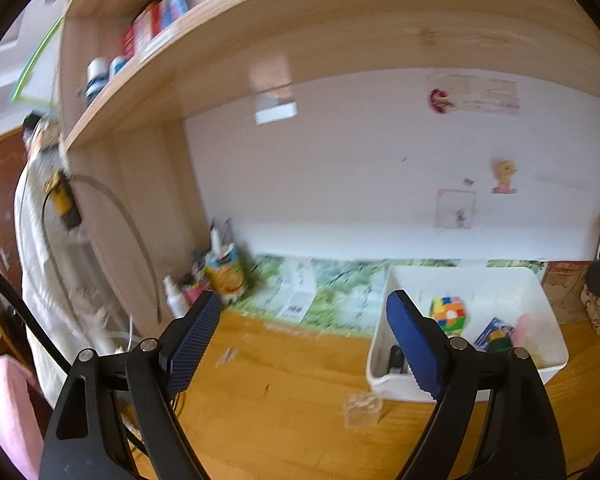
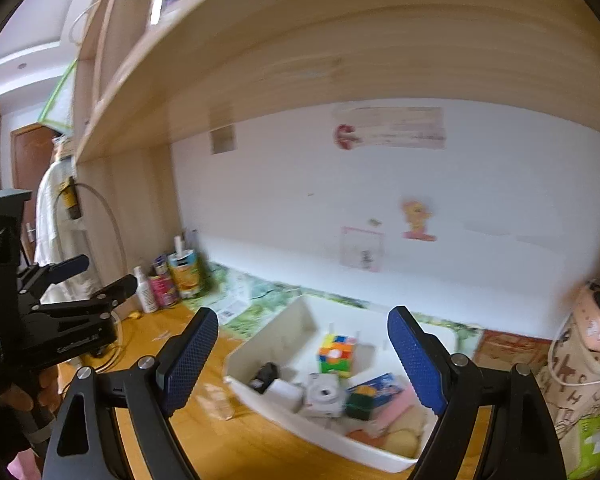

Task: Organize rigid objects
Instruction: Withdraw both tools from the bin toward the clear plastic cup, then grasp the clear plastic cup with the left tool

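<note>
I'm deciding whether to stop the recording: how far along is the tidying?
Done: the cube, camera and other items sit in the white bin. In hand: nothing; left gripper and right gripper are open. Left: a small clear box on the desk beside the bin.

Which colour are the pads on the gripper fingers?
Dark blue, with a fine dotted texture, on black fingers; the pads show best in the right wrist view.

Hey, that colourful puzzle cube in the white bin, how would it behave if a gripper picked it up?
The puzzle cube looks like stiff plastic with flat faces, so probably easy to pinch and unlikely to roll. Its layers may twist under an off-centre squeeze.
</note>
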The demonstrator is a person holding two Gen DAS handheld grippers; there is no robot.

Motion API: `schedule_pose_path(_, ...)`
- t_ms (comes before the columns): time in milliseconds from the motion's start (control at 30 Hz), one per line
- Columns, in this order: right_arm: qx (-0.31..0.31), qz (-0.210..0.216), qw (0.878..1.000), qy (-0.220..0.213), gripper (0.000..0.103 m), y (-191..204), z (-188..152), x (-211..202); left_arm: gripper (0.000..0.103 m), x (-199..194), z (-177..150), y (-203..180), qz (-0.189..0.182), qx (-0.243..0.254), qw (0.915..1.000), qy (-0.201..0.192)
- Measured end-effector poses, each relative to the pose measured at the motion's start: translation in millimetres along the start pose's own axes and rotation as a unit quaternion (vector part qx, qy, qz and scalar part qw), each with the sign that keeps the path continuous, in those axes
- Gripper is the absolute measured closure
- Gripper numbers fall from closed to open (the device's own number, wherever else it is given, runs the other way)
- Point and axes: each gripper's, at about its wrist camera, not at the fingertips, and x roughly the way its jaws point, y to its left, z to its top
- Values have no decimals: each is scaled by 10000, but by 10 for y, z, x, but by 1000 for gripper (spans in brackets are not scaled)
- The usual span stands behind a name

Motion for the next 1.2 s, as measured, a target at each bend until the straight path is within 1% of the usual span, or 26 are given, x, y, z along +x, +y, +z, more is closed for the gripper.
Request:
schedule_pose_path(100, -48, 163, 9998, 145, 16, 185, -63, 13, 16, 25, -93, 157, -130, -225, 9994, 208)
schedule_pose_path(200, -198, 279, 9990, 279, 16, 347, -152, 14, 16, 97, -184, 261, -347, -379, 9976, 474)
schedule_pose_path(300, -282, 238, 9984, 425, 16, 456, -249, 22, 16, 210, -253, 295, -581, -440, 9940, 810)
schedule_pose_path(400, -134, 220, 9977, 620, 16, 489, -351, 37, 16, 340, -300, 289, -805, -512, 9893, 1105)
schedule_pose_path(533, 115, -25, 9967, 809, 16, 479, -499, 36, 16, 570, -350, 220, -1107, -491, 9792, 1628)
schedule_pose_path(600, 319, -110, 9952, 915, 16, 460, -584, 37, 16, 715, -396, 167, -1174, -454, 9727, 1948)
schedule_pose_path(700, 740, -95, 9916, 1060, 16, 427, -726, 59, 16, 947, -484, 108, -1240, -457, 9590, 2506)
schedule_pose_path(767, 1001, -66, 9878, 1188, 16, 423, -827, 95, 16, 1080, -549, 97, -1377, -545, 9469, 2853)
schedule_pose_path(833, 1144, -98, 9853, 1266, 16, 435, -890, 126, 16, 1211, -610, 88, -1548, -629, 9325, 3202)
schedule_pose_path(900, 1308, -138, 9823, 1331, 16, 434, -941, 155, 16, 1333, -663, 55, -1609, -647, 9206, 3498)
schedule_pose_path(1000, 1557, -205, 9776, 1404, 16, 418, -991, 213, 16, 1480, -710, -27, -1648, -519, 9094, 3783)
schedule_pose_path(1067, 1734, -231, 9736, 1465, 16, 402, -1033, 252, 16, 1578, -721, -126, -1703, -331, 9020, 3954)
schedule_pose_path(1133, 1928, -250, 9689, 1533, 16, 390, -1090, 293, 16, 1641, -727, -207, -1729, -159, 8975, 4054)
schedule_pose_path(1200, 2124, -281, 9633, 1617, 16, 378, -1155, 342, 16, 1727, -752, -307, -1781, 21, 8906, 4185)
